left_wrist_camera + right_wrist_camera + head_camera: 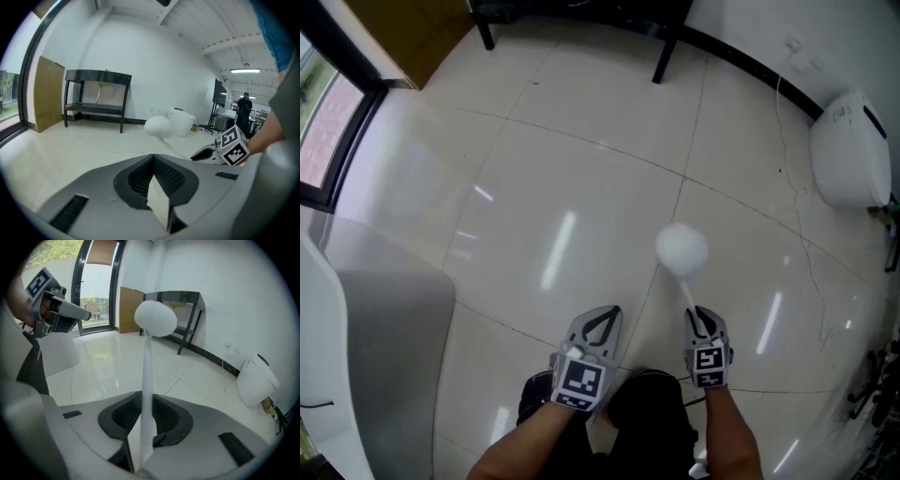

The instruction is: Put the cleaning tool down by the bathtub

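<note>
The cleaning tool is a white stick with a round white head (682, 248). My right gripper (701, 319) is shut on its thin handle (147, 394), and the head (155, 318) stands up in front of the jaws, high above the tiled floor. The left gripper view has the same head (158, 126) off to the right. My left gripper (602, 314) is beside the right one, shut, with nothing between its pads (157, 197). The white and grey bathtub (356, 319) fills the lower left of the head view, well left of both grippers.
A black metal table (581, 14) stands at the far wall beside a brown panel (427, 33). A white toilet-like unit (851, 150) sits at the right wall, with a thin cable (802, 216) trailing over the tiles. Glass doors (96, 282) lie past the tub.
</note>
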The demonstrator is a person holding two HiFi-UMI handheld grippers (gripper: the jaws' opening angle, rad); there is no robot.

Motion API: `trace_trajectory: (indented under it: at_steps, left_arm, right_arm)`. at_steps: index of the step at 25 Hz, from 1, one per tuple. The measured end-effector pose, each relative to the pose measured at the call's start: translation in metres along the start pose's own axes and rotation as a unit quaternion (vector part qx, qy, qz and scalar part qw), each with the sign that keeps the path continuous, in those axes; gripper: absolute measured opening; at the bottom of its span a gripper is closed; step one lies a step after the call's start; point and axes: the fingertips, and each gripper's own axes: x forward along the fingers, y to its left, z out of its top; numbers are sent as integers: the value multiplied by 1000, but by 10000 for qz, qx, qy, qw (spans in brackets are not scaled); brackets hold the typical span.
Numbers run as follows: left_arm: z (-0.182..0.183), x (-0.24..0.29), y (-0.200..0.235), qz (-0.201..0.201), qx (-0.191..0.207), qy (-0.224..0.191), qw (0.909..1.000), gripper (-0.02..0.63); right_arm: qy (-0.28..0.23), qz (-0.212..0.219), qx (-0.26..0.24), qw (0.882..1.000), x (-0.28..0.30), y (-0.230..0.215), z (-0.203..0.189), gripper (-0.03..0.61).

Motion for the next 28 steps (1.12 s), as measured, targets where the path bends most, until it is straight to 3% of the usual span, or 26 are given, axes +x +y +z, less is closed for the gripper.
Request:
trace_trajectory:
  at_steps: [9,15,19,22,25,28]
  left_arm:
    - [186,-158,-43,101,-162,-583,9981,0]
    - [277,-278,-50,436,-14,-653,9969,0]
    - [329,-368,-71,789,265,-901,9925,0]
    - [345,-433,-98,1076,608,-926,9880,0]
    - [347,-491,-115,1464,635,-990,9822,0]
    - [331,-551,-116,1835,594,-949,9766,0]
  right_arm:
    - [-924,-654,429,9926,-187,23,202,89]
    - [-1935,-789,691,9755,-332,30,333,89]
    - [-2980,-474,792,9501,-440,46,413,89]
    - [-3712,-52,973,9234,-505,67,449,89]
    - [-4153,427,1511,8960,-548,84,470,89]
    - [-4281,863,2236,8714,-572,123,472,89]
